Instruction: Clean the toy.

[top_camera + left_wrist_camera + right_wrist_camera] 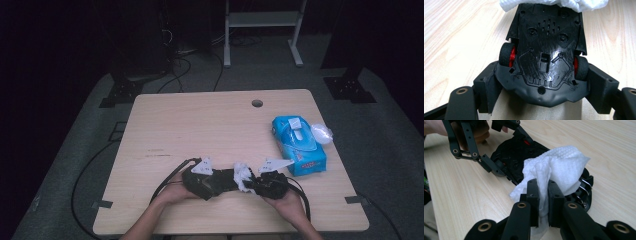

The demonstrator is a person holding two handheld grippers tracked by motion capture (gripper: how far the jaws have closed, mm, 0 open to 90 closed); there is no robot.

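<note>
Nearby, tissue pack (299, 145), tissue (297, 129) protruding.

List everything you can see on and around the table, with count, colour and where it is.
Toy car: one, black with red wheel hubs, upside down at the table's near edge.
Wipe: one, white, resting on the car's underside.
Wipe pack: one, blue, near the table's right edge.
Crumpled wipe: one, white, beside the pack.
Table: one, light wood, with a round hole near the far edge.
Shelf frame: one, white, on the floor behind.
Left gripper: black, jaws clamped on the car's sides.
Right gripper: black, pinching the wipe.
Hands: two, at the near edge.
</note>
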